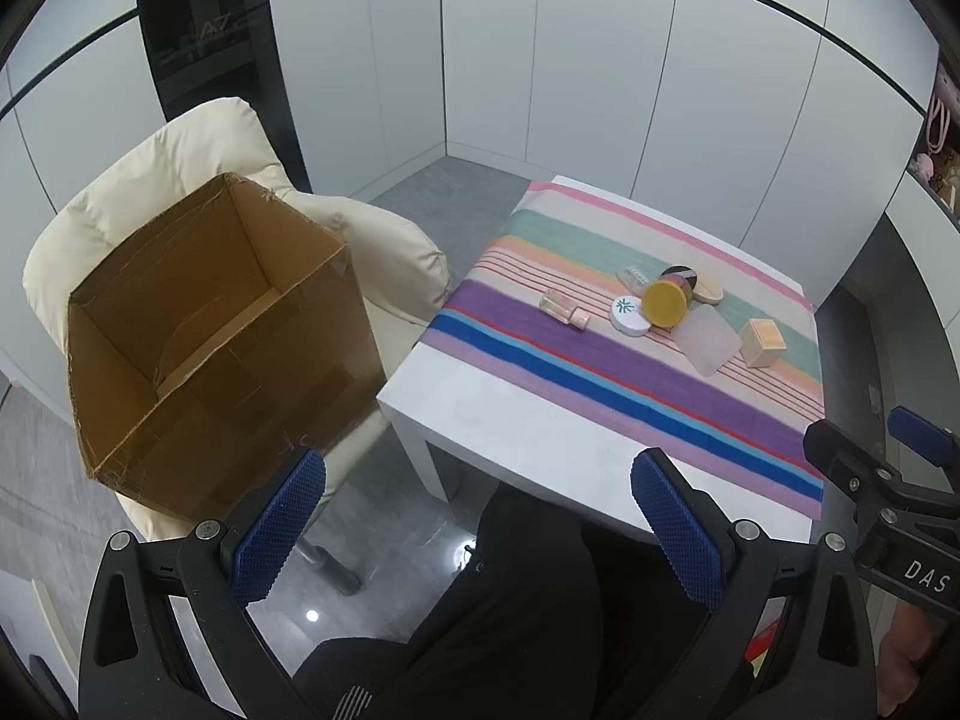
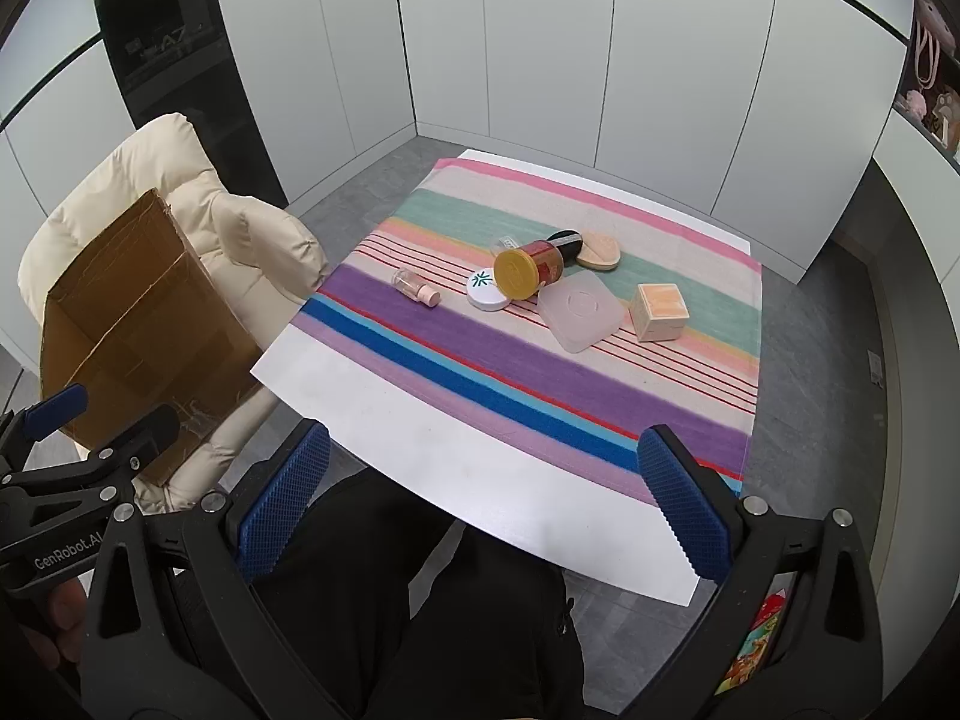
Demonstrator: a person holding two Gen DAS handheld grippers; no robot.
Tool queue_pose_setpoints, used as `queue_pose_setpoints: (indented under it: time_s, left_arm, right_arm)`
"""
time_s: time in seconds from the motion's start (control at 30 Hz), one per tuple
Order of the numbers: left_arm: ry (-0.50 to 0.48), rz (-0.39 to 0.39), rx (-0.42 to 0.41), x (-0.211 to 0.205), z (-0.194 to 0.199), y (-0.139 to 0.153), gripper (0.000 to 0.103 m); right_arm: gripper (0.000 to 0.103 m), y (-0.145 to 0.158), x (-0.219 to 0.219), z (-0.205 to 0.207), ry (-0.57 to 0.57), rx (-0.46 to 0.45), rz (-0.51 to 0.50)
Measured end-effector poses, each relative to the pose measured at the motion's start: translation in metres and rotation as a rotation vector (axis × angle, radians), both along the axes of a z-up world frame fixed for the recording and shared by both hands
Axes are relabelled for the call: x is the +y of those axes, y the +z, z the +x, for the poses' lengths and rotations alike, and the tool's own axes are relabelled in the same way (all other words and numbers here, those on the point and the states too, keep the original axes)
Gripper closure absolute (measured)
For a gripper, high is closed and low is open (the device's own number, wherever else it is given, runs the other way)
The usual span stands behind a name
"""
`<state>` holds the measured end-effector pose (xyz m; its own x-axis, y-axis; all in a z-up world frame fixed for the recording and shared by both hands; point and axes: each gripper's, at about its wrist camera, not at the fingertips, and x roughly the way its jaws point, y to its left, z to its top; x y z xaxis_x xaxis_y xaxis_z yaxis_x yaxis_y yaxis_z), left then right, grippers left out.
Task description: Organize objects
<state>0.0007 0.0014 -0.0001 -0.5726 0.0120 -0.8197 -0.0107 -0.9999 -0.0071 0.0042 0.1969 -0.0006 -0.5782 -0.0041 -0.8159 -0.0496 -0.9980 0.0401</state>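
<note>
Several small items lie on a striped cloth (image 2: 540, 372). They include a clear bottle with a pink cap (image 2: 416, 287), a white round compact (image 2: 487, 291), a yellow-lidded jar (image 2: 525, 269), a translucent square case (image 2: 577, 310) and a peach cube box (image 2: 660, 311). An open cardboard box (image 1: 210, 336) stands empty on a cream chair (image 1: 180, 150) left of the table. My left gripper (image 1: 480, 462) hovers open between box and table. My right gripper (image 2: 485, 435) hangs open over the table's near edge. Both are well short of the items and hold nothing.
The white table (image 2: 372, 396) stands in a corner of white wall panels, on grey floor. A person's dark-clothed legs (image 2: 456, 600) are below both grippers. A shelf with pink things (image 2: 927, 90) is at far right. A black oval item and a beige puff (image 2: 600, 249) lie behind the jar.
</note>
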Motion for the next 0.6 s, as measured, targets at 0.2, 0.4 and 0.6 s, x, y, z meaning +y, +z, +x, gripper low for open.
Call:
queue_pose_setpoints:
  time_s: [0.2,0.4,0.6]
  left_arm:
    - [-0.001,-0.006,-0.001,0.0008,0.0006,-0.0012,0.001]
    - [0.002,-0.011,0.002,0.0009,0.0014,-0.0008,0.001]
    - [0.001,-0.014,0.001,0.0021,0.0019,-0.0015,0.001]
  right_arm:
    - [0.000,-0.0001,-0.0005,0.0004,0.000,0.000,0.000]
    - [0.000,-0.0004,-0.0011,0.0007,-0.001,0.000,-0.002]
    - [0.000,-0.0002,-0.0016,0.0006,0.000,-0.001,0.000]
